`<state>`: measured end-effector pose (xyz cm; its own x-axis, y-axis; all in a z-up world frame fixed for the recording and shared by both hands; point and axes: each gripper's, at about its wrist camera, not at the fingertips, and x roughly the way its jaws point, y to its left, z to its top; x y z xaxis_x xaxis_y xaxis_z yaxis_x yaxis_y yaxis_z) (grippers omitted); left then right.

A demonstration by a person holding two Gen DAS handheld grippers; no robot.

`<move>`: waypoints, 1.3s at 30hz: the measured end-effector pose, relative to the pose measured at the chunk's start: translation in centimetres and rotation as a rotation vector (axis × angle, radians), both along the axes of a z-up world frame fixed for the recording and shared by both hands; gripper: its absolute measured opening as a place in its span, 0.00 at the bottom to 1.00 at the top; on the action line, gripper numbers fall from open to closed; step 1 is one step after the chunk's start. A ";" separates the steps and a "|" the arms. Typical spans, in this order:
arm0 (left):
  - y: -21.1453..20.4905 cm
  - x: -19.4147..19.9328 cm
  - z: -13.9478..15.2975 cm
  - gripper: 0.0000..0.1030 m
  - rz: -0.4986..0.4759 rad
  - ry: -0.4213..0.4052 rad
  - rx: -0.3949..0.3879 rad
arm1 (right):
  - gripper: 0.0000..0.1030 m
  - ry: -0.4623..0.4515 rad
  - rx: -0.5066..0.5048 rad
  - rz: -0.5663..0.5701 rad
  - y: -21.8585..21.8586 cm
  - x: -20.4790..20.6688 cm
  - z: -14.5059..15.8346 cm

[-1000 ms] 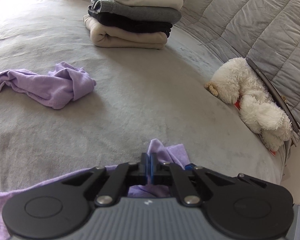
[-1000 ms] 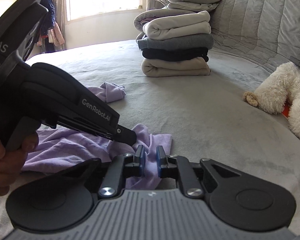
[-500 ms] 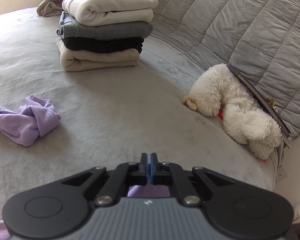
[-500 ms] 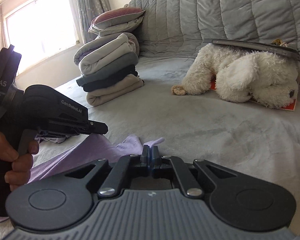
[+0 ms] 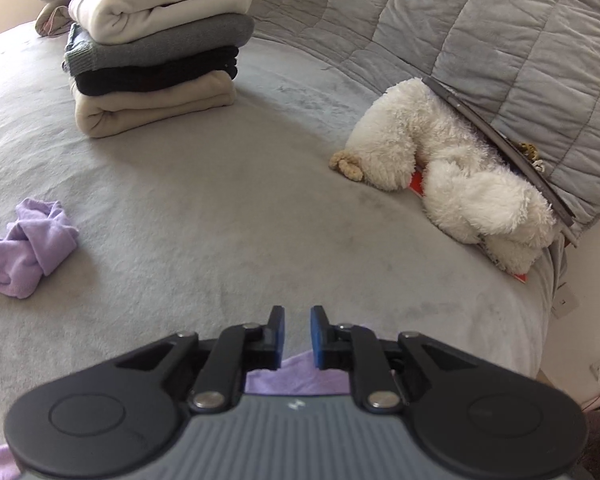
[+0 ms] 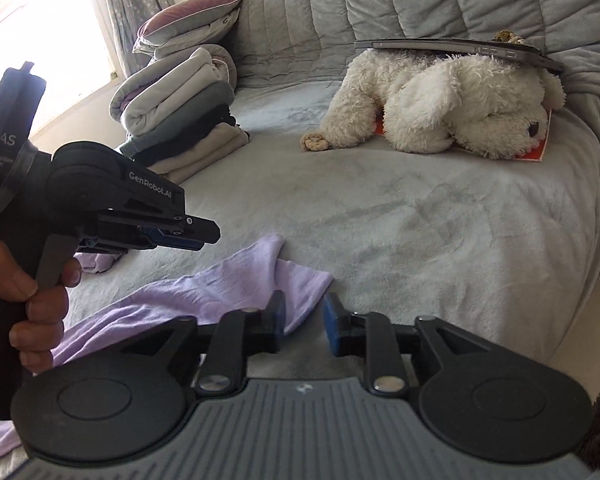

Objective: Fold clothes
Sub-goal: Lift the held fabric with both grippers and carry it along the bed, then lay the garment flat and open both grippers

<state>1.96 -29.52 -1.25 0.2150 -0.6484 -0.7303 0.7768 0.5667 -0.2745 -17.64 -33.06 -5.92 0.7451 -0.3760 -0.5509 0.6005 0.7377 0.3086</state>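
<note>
Left tool (image 5: 297, 330), right tool (image 6: 303, 318): jaws just opened, pads gripping nothing.

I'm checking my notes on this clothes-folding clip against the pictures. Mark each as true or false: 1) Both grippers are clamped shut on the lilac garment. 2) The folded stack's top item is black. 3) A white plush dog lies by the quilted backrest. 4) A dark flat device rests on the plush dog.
1) False. The left gripper and right gripper have just been opening; the thin lilac garment lies loose on the grey bedspread.
2) False. The stack of folded clothes has a cream item on top; black is third down.
3) True: fluffy white plush dog.
4) True: dark flat device.
</note>
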 end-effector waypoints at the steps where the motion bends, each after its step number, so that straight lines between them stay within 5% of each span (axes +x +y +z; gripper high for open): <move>1: -0.5 -0.1 0.2 0.37 -0.023 -0.002 -0.002 | 0.44 0.002 -0.005 -0.015 -0.2 0.1 0.2; 8: -4.8 -1.6 -1.3 0.38 -0.128 -0.009 0.132 | 0.36 0.082 -0.059 -0.040 -0.8 1.6 -0.8; 12: -4.6 -1.8 -1.5 0.21 -0.109 -0.014 0.164 | 0.20 0.086 -0.118 0.017 0.0 1.7 -1.1; 14: -4.3 -1.7 -1.4 0.02 -0.102 -0.010 0.171 | 0.06 0.078 -0.121 0.049 0.1 1.7 -1.3; 25: -4.1 -4.1 -0.3 0.02 -0.094 -0.038 -0.072 | 0.01 -0.046 -0.176 -0.076 0.0 -2.2 -0.2; 31: -4.9 -5.6 -3.3 0.02 -0.061 -0.039 -0.084 | 0.00 -0.002 -0.147 -0.109 -1.0 -2.7 -1.4; 35: -4.0 -5.9 -4.5 0.03 0.003 -0.038 -0.158 | 0.00 0.012 -0.160 -0.105 -0.8 -3.0 -1.9; 39: -3.2 -6.0 -4.2 0.13 0.051 0.008 -0.191 | 0.02 0.031 -0.167 -0.088 -0.7 -2.9 -1.9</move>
<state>-4.06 -32.72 -5.49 0.2457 -0.7637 -0.5969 0.7457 0.5423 -0.3870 -20.55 -33.78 -7.79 0.6891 -0.5273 -0.4971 0.6723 0.7213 0.1667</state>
